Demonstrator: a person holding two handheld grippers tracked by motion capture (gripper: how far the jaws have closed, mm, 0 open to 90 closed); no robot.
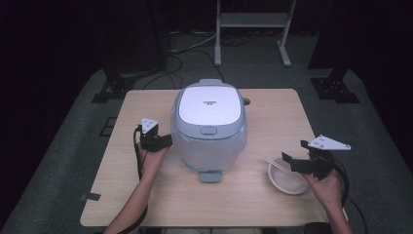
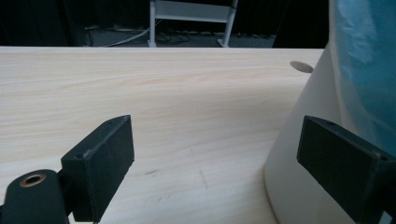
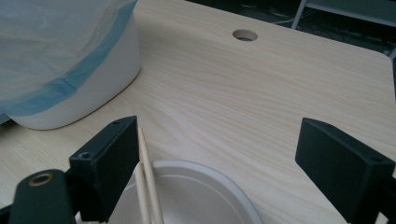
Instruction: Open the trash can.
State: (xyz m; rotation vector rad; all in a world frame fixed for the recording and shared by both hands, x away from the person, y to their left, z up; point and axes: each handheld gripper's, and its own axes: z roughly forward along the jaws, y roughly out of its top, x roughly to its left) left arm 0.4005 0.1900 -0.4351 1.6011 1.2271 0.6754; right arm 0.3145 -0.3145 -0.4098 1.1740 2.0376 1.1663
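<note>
The rice cooker [image 1: 209, 124] looks heavy and smooth. Left gripper [image 1: 163, 142], jaws wide, sits beside it; right gripper [image 1: 292, 163] gapes over the bowl [image 1: 285, 181].

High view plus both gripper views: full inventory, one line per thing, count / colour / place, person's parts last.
Table: 1, light wood, centre of scene.
Rice cooker: 1, white with blue-grey trim, lid closed, middle of the table.
Bowl: 1, white, near right of the table.
Chopsticks: 2, pale wood, lying across the bowl's rim.
Cable hole: 1, round, far side of the table right of the cooker.
Metal frame: 1, white, on the floor behind the table.
Left gripper: 1, black, open, close beside the cooker's left side.
Right gripper: 1, black, open, over the bowl.
Hands: 2, left hand, right hand, each holding a gripper.
</note>
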